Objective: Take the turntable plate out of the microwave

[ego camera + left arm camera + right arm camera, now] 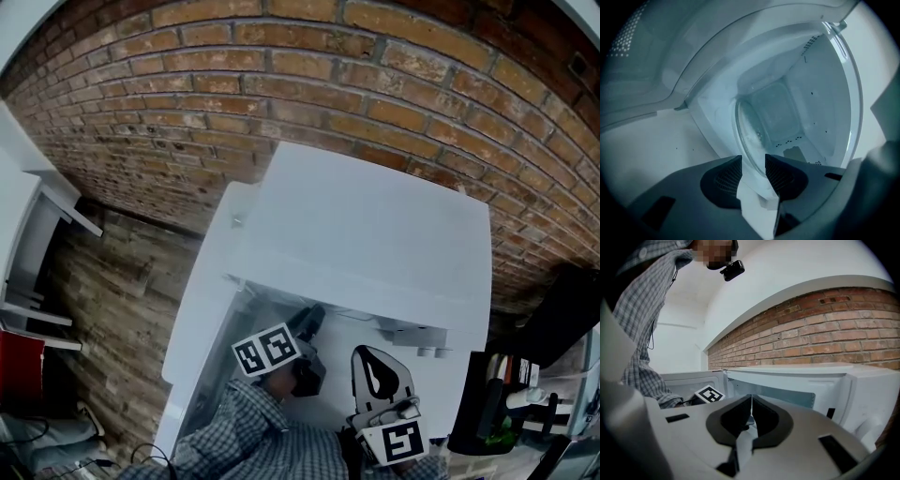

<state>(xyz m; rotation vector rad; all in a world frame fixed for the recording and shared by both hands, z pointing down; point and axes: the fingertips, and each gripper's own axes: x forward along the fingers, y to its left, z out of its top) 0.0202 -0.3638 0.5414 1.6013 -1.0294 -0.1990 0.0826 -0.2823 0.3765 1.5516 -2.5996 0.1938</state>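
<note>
The white microwave stands with its door swung open to the left. My left gripper reaches into the cavity. In the left gripper view the clear glass turntable plate fills the cavity and looks tipped on edge from this rolled camera. Its rim runs between the jaws of the left gripper, which stand wide apart and do not press on it. My right gripper hovers outside the cavity opening, shut with nothing in it. The right gripper points at the microwave.
A brick wall rises behind the microwave. Dark clutter and bottles sit at the right. White furniture stands at the left. A person's checked sleeve lies close in front of the open door.
</note>
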